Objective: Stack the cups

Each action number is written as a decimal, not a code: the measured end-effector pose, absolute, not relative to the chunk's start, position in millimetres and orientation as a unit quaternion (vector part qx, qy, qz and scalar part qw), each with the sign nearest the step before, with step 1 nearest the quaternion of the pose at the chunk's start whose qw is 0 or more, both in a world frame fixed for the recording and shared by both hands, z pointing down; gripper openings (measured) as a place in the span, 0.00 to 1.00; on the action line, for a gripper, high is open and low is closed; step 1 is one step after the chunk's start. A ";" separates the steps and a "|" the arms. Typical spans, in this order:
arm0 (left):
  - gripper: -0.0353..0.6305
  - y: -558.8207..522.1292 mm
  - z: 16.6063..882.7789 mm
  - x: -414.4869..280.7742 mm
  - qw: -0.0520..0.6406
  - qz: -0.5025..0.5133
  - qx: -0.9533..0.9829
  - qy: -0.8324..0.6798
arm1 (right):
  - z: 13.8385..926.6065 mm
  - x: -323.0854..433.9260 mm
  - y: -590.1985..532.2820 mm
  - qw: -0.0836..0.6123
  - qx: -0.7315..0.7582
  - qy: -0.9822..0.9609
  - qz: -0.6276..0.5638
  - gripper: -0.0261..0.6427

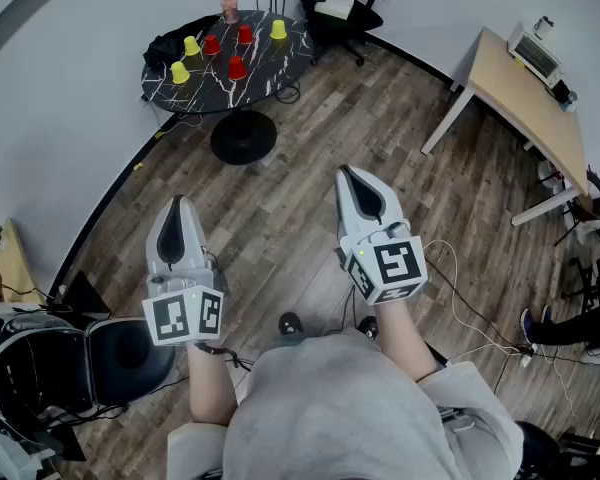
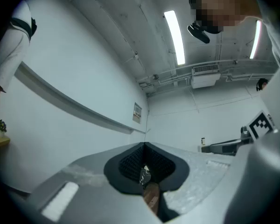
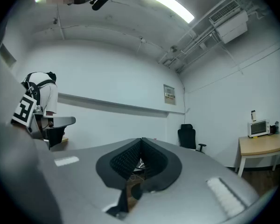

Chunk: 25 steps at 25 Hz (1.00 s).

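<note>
Far ahead, a round black marble table (image 1: pixel 265 73) carries three yellow cups (image 1: pixel 191 45) (image 1: pixel 180 72) (image 1: pixel 278 29) and three red cups (image 1: pixel 211 44) (image 1: pixel 245 34) (image 1: pixel 236 67), all standing apart and upside down. My left gripper (image 1: pixel 176 201) and right gripper (image 1: pixel 347 171) are held over the wooden floor, well short of the table, both pointing toward it. Each is shut with nothing between its jaws. The left gripper (image 2: pixel 143 144) looks up at wall and ceiling. The right gripper (image 3: pixel 141 140) looks level across the room. Neither gripper view shows any cup.
A pink object (image 1: pixel 229 8) stands at the table's far edge. A black office chair (image 1: pixel 342 8) sits behind the table. A wooden desk (image 1: pixel 525 93) with a white appliance (image 1: pixel 533 53) is at the right. Another black chair (image 1: pixel 120 353) is at lower left, and cables (image 1: pixel 480 318) lie on the floor.
</note>
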<state>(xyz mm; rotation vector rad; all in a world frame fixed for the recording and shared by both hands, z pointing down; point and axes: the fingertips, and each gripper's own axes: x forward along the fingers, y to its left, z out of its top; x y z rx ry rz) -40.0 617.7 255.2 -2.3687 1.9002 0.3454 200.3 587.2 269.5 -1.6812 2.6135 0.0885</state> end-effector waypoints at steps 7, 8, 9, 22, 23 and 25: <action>0.06 609.6 252.5 -54.3 0.043 0.114 -0.778 0.616 | 267.7 186.3 580.9 0.018 -0.547 0.837 0.031 0.03; 0.06 607.9 252.3 -56.2 0.044 0.114 -0.779 0.614 | 267.8 184.0 579.6 0.019 -0.548 0.836 0.031 0.03; 0.06 606.2 251.9 -57.9 0.045 0.114 -0.781 0.613 | 268.0 182.0 578.3 0.019 -0.549 0.835 0.031 0.03; 0.06 600.8 249.5 -59.0 0.048 0.117 -0.799 0.588 | 261.1 168.0 581.0 0.034 -0.544 0.838 0.033 0.03; 0.06 599.4 249.3 -59.6 0.049 0.117 -0.799 0.588 | 260.2 168.5 578.3 0.034 -0.545 0.837 0.033 0.03; 0.06 594.2 249.3 -66.0 0.051 0.118 -0.796 0.591 | 259.8 166.3 571.2 0.036 -0.545 0.837 0.031 0.03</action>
